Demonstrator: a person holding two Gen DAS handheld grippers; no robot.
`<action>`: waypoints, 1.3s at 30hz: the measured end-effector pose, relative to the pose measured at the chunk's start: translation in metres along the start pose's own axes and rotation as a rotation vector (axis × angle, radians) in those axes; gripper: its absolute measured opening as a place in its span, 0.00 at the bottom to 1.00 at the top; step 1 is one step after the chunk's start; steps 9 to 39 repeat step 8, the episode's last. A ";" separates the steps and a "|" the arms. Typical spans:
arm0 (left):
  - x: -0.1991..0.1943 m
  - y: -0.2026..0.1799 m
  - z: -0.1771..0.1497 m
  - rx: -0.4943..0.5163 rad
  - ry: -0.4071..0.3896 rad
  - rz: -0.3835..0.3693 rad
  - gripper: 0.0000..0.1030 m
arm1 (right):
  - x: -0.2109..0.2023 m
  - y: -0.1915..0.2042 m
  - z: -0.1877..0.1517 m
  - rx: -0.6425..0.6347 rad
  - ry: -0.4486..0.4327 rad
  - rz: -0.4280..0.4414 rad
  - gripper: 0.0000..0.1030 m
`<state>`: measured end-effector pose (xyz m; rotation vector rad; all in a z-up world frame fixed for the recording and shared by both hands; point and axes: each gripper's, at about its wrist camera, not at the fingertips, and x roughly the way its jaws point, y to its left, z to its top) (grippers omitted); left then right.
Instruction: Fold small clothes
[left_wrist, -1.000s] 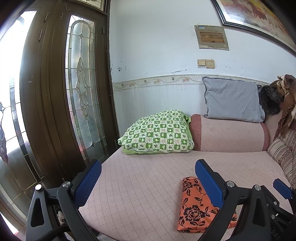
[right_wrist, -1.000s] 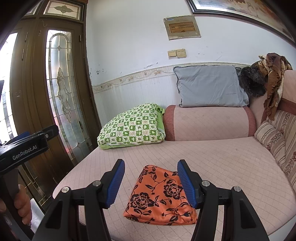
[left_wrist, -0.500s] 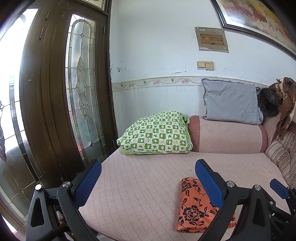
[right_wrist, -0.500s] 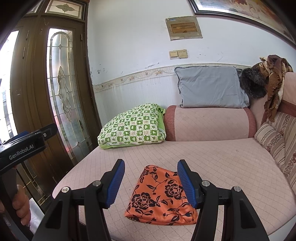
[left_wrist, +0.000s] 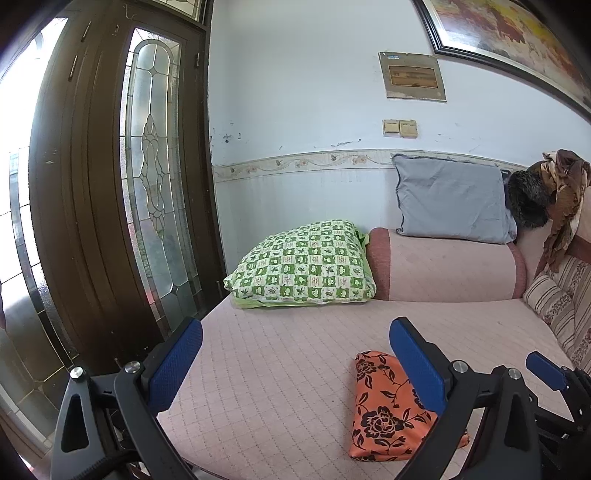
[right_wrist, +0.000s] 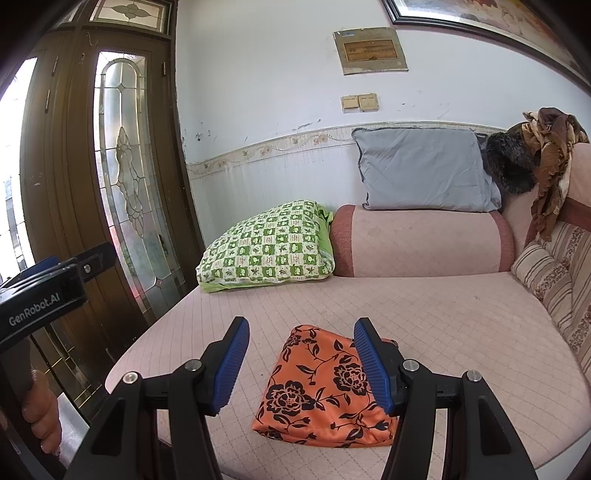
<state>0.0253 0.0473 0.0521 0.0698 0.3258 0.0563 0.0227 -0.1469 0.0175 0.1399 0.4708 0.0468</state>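
An orange cloth with black flowers (right_wrist: 325, 384) lies folded into a compact rectangle on the pink quilted sofa seat (right_wrist: 443, 317), near its front edge. My right gripper (right_wrist: 301, 363) is open and empty, held above and just in front of the cloth. My left gripper (left_wrist: 295, 362) is open wide and empty, to the left of the cloth (left_wrist: 384, 406), which lies by its right finger. The left gripper's body also shows at the left edge of the right wrist view (right_wrist: 48, 291), held by a hand.
A green checked pillow (right_wrist: 266, 251) lies at the seat's back left. A pink bolster (right_wrist: 421, 243) with a grey pillow (right_wrist: 424, 173) stands at the back. Striped cushions (right_wrist: 554, 273) line the right side. A wooden glass door (left_wrist: 147, 192) stands left.
Both grippers have drawn back and risen slightly from the folded cloth. The cloth has not moved.
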 end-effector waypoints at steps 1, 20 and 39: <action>0.002 -0.001 0.000 -0.001 0.002 -0.003 0.98 | 0.001 0.000 0.000 0.000 0.001 0.000 0.61; 0.013 -0.002 -0.005 -0.036 0.012 -0.043 0.98 | 0.011 -0.005 -0.004 0.010 0.018 -0.005 0.61; 0.013 -0.002 -0.005 -0.036 0.012 -0.043 0.98 | 0.011 -0.005 -0.004 0.010 0.018 -0.005 0.61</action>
